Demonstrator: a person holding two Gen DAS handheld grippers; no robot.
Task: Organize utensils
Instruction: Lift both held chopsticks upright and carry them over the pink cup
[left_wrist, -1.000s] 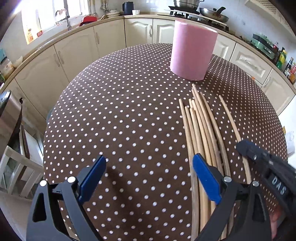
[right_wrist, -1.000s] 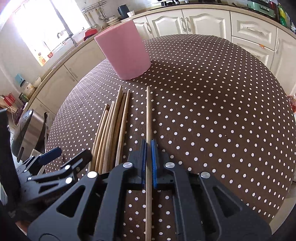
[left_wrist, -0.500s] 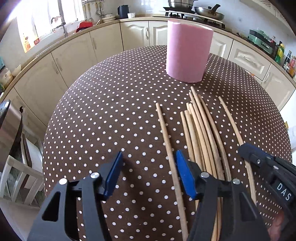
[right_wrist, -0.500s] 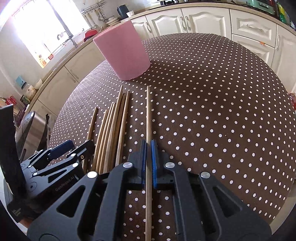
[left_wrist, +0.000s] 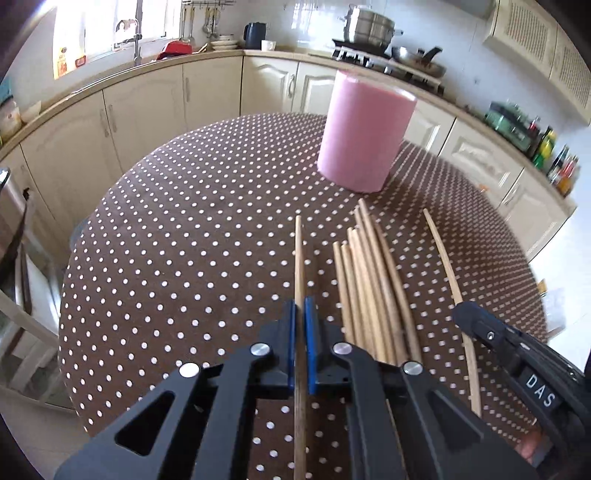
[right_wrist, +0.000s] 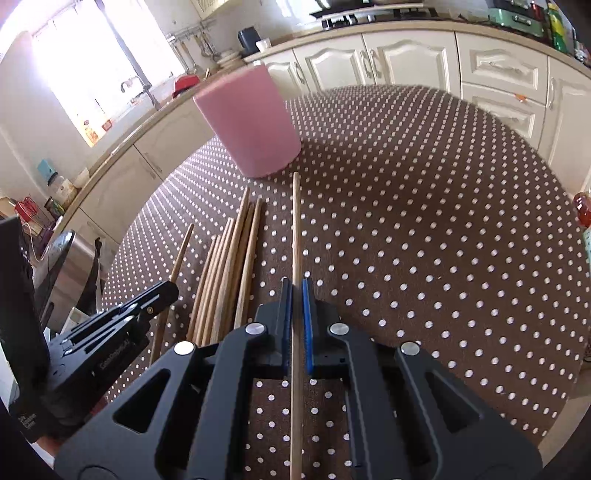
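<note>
the tall pink cylindrical holder (left_wrist: 364, 138) is the one upright obstacle on the brown white-dotted tablecloth (left_wrist: 184, 236) — open cloth lies left and right of it; the loose bundle of wooden chopsticks (left_wrist: 373, 280) lies flat just before it.

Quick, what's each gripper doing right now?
Left gripper: shut on one chopstick.
Right gripper: shut on another chopstick.

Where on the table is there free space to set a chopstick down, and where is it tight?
Free: the dotted cloth left of the left gripper, out to the table edge, and the wide stretch right of the right gripper. Crowded: between the grippers, where the loose chopsticks lie, reaching almost to the pink holder.
</note>
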